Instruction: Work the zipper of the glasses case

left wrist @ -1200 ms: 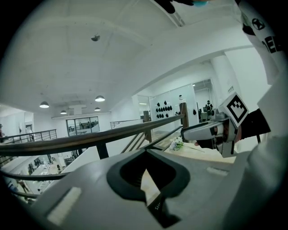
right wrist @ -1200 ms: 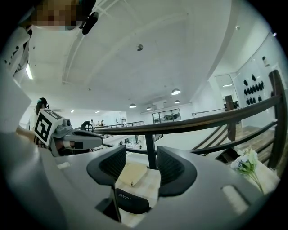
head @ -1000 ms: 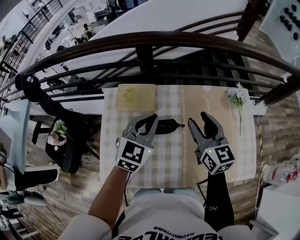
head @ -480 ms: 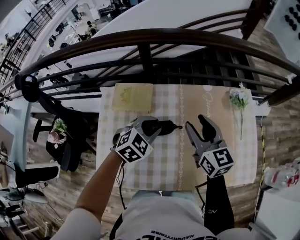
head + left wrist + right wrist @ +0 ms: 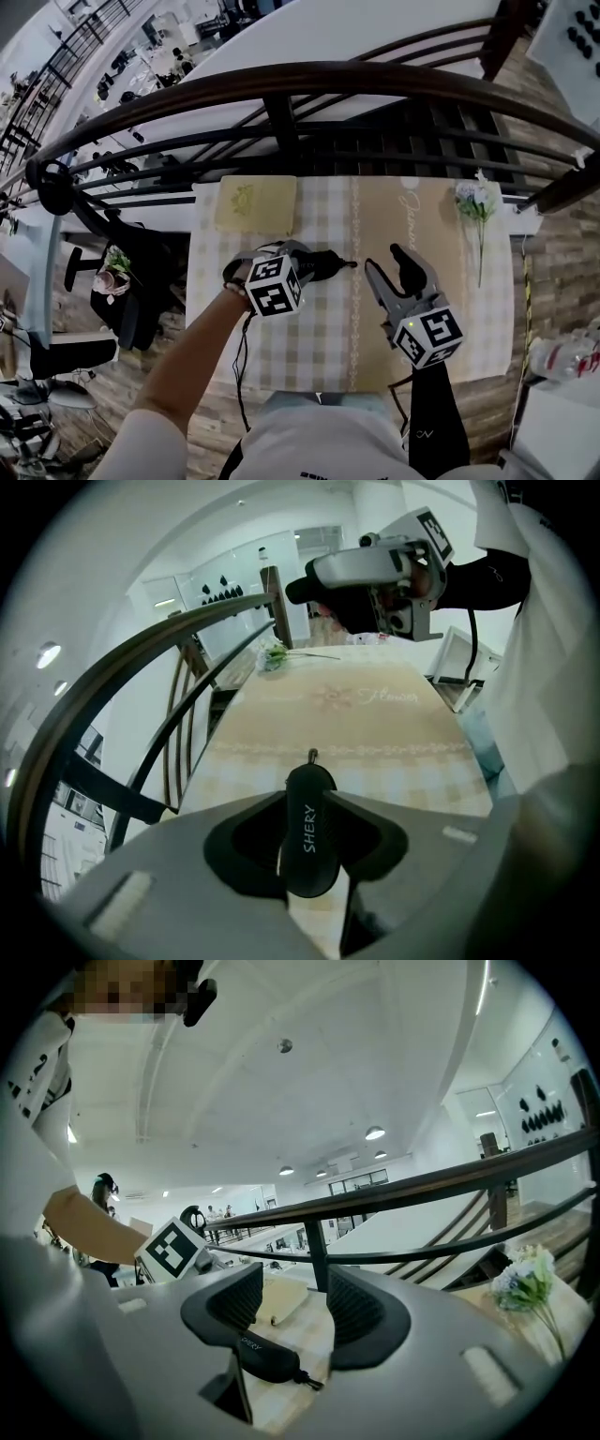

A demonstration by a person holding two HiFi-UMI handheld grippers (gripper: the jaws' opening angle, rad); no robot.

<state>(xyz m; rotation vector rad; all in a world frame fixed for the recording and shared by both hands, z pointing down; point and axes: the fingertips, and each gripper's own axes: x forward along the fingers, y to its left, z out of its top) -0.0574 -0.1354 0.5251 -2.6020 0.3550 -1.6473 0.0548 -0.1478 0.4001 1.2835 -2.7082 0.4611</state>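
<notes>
Black glasses case (image 5: 326, 265) sits over the checked tablecloth (image 5: 309, 337) — the left gripper (image 5: 302, 264) is clamped on its left end, zipper pull (image 5: 349, 264) pointing right. Just right of it hovers the right gripper (image 5: 385, 262) — jaws apart, empty.

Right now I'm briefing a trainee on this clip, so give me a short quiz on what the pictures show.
1. True or false: the left gripper is shut on the glasses case.
2. Pick one. The right gripper has its jaws: A) apart, gripping nothing; B) shut on the case; C) shut together on nothing.
3. In one word: toward which gripper does the zipper pull point?

Key: 1 true; 2 A; 3 right.
</notes>
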